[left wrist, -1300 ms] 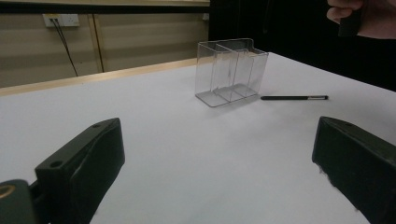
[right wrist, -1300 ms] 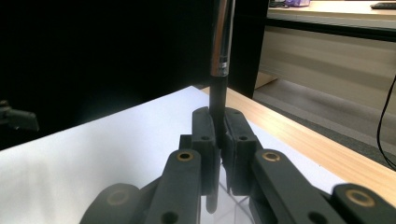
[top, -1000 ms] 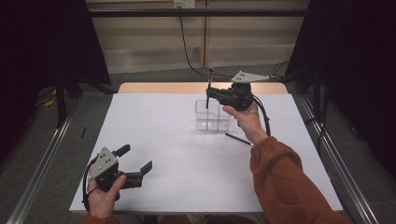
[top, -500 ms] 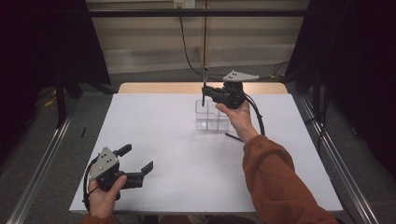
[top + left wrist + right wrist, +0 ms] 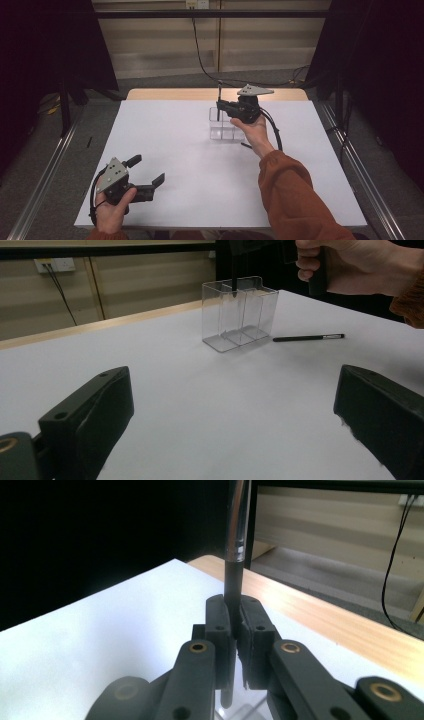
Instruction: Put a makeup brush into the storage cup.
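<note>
A clear plastic box (image 5: 226,128) with several compartments stands at the table's far middle. My right gripper (image 5: 221,106) hangs just above it, shut on a thin black brush (image 5: 219,91) that it holds upright. In the right gripper view both jaws pinch the brush (image 5: 235,535) low on its dark handle, beneath a silver band. From the left gripper view, the brush's lower end (image 5: 234,282) dips into the back compartment of the box (image 5: 240,315). A second black brush (image 5: 307,337) lies flat on the table right of the box. Near the front left edge my left gripper (image 5: 146,171) rests open, holding nothing.
The white table (image 5: 175,130) has a wooden strip (image 5: 170,94) along its far edge. Metal rails (image 5: 45,165) run along both sides on the floor. A cable (image 5: 272,131) trails from the right gripper beside the person's orange sleeve (image 5: 290,195).
The right gripper has sunk with the brush, whose lower end now reaches down into the box. The left gripper has stayed where it was.
</note>
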The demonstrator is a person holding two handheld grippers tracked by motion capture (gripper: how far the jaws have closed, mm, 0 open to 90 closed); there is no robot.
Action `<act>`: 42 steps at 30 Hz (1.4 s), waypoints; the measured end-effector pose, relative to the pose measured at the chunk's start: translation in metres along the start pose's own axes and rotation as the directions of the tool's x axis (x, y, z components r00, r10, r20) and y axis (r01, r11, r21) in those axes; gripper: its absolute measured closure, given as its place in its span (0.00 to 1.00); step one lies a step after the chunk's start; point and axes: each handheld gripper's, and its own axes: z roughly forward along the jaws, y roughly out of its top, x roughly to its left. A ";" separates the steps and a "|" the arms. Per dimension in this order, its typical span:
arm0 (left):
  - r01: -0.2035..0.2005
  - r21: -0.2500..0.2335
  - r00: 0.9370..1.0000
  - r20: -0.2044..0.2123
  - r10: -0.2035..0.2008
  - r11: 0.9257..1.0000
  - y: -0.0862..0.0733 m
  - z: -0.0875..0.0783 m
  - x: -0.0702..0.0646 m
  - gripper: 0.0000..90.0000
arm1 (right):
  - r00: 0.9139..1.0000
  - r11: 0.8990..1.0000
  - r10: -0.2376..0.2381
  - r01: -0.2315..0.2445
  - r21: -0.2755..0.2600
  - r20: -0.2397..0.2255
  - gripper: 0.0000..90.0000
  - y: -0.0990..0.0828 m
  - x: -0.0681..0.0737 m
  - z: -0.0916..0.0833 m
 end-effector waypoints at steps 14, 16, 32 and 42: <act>0.006 -0.001 1.000 -0.002 -0.006 1.000 0.000 0.000 0.002 0.03 | 1.000 1.000 0.006 -0.006 0.024 0.003 0.93 -0.014 -0.003 0.001; 0.003 0.001 1.000 0.004 -0.003 1.000 0.000 0.001 0.001 0.03 | 1.000 1.000 0.011 -0.011 0.024 0.002 0.93 -0.014 -0.003 0.002; -0.015 0.020 1.000 0.003 0.015 1.000 -0.002 0.002 0.000 0.03 | 1.000 0.999 0.005 -0.005 0.046 -0.014 0.93 -0.024 -0.007 0.005; -0.017 0.021 1.000 0.002 0.017 1.000 -0.002 0.003 0.001 0.03 | 1.000 0.999 0.013 -0.013 0.038 -0.010 0.67 -0.025 -0.007 0.001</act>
